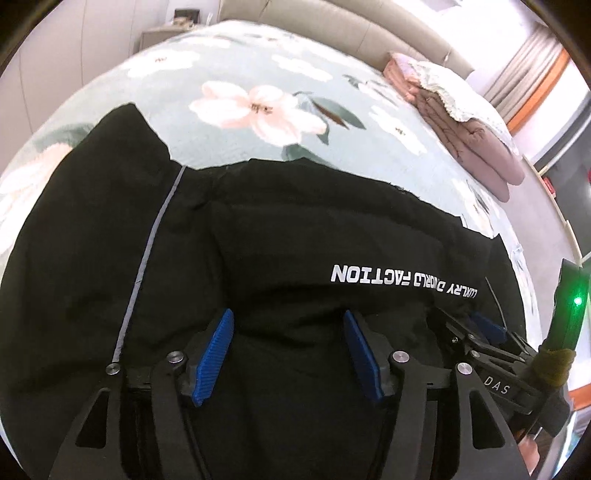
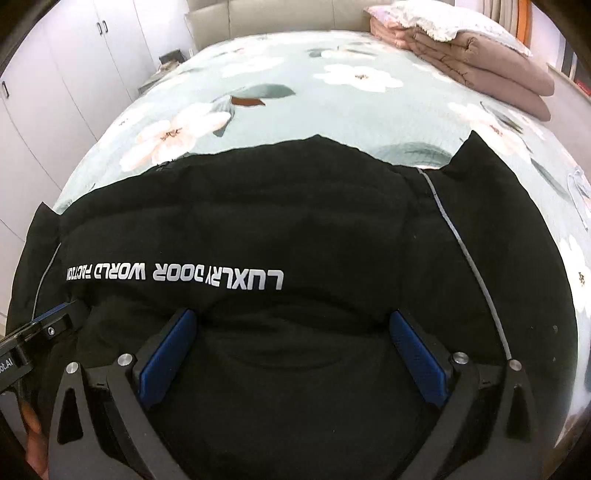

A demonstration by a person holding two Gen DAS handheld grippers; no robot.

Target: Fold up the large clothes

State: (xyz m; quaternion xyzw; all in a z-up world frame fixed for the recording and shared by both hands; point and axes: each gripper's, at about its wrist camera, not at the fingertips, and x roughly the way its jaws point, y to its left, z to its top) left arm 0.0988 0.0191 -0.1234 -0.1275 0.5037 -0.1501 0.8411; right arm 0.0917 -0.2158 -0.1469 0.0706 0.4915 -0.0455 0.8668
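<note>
A large black garment point(image 1: 288, 229) with white lettering and a grey stripe lies spread on the bed; it also fills the right wrist view point(image 2: 295, 221). My left gripper point(image 1: 288, 325) is open, its blue pads point(image 1: 216, 354) just above the garment's near part. My right gripper point(image 2: 293, 325) is open too, blue pads point(image 2: 417, 354) wide apart over the cloth. The right gripper shows at the right edge of the left wrist view point(image 1: 487, 332), and the left gripper at the left edge of the right wrist view point(image 2: 55, 321).
The bed has a pale green floral cover point(image 1: 258, 85). A folded pink-brown quilt point(image 2: 480, 62) lies at the far right of the bed. White wardrobes point(image 2: 55, 74) stand to the left. A headboard point(image 1: 332, 26) runs along the back.
</note>
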